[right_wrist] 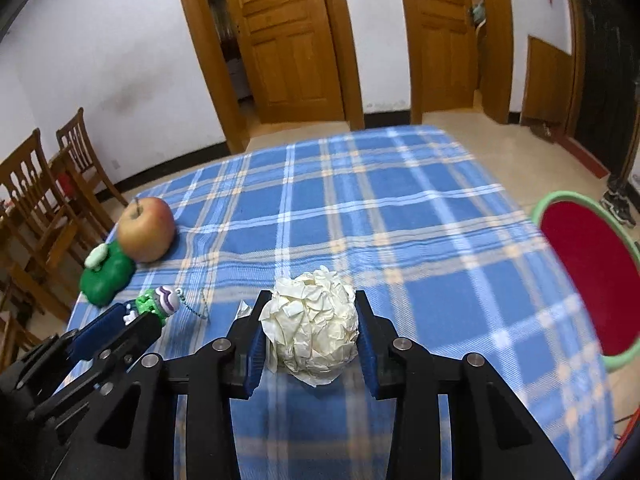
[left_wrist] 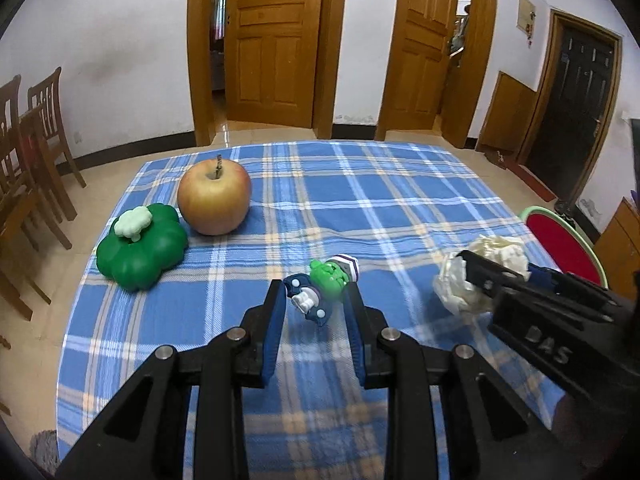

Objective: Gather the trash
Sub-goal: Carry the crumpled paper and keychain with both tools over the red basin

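Note:
A crumpled white paper ball sits squeezed between the blue pads of my right gripper, just above the blue plaid tablecloth. My left gripper is shut on a small green, white and navy toy figure. From the right wrist view the toy figure hangs in the left gripper, and its bead chain trails down to the cloth. In the left wrist view the right gripper carries the paper ball at the right.
An apple and a green broccoli-shaped toy rest at the table's far left. A red bin with a green rim stands off the table's right edge. Wooden chairs stand to the left, and wooden doors behind.

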Demonstrator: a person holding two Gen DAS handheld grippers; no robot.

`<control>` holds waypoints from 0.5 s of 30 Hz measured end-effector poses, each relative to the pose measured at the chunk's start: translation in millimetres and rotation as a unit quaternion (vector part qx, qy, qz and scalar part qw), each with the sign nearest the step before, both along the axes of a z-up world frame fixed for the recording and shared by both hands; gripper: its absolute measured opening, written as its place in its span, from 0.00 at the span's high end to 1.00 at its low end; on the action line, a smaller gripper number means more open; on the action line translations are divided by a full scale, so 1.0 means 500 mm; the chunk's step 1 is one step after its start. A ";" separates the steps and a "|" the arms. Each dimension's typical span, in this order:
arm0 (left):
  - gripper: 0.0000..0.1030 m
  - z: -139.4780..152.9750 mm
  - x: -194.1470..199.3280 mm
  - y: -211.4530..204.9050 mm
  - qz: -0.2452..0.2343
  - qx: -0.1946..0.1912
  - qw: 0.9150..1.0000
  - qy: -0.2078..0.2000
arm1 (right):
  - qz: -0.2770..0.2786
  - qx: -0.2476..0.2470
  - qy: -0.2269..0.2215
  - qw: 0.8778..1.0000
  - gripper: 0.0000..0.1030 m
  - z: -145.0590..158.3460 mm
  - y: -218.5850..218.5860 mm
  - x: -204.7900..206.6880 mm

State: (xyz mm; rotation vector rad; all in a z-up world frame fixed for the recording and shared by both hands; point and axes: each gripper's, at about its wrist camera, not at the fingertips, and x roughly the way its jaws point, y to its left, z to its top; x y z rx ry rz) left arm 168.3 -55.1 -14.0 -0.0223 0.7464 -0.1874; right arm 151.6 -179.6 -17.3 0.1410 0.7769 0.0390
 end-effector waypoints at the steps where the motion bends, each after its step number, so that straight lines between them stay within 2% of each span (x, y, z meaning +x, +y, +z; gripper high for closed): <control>1: 0.72 0.001 -0.006 -0.006 0.000 0.002 1.000 -0.002 | 0.001 -0.001 -0.003 1.000 0.62 0.006 -0.003 -0.011; 8: 0.72 0.010 -0.026 -0.073 -0.033 -0.009 0.999 -0.004 | -0.027 -0.043 -0.033 0.998 0.62 0.040 -0.053 -0.083; 15: 0.72 0.025 -0.052 -0.202 -0.109 -0.015 0.994 -0.026 | -0.099 -0.062 -0.057 0.991 0.62 0.057 -0.166 -0.147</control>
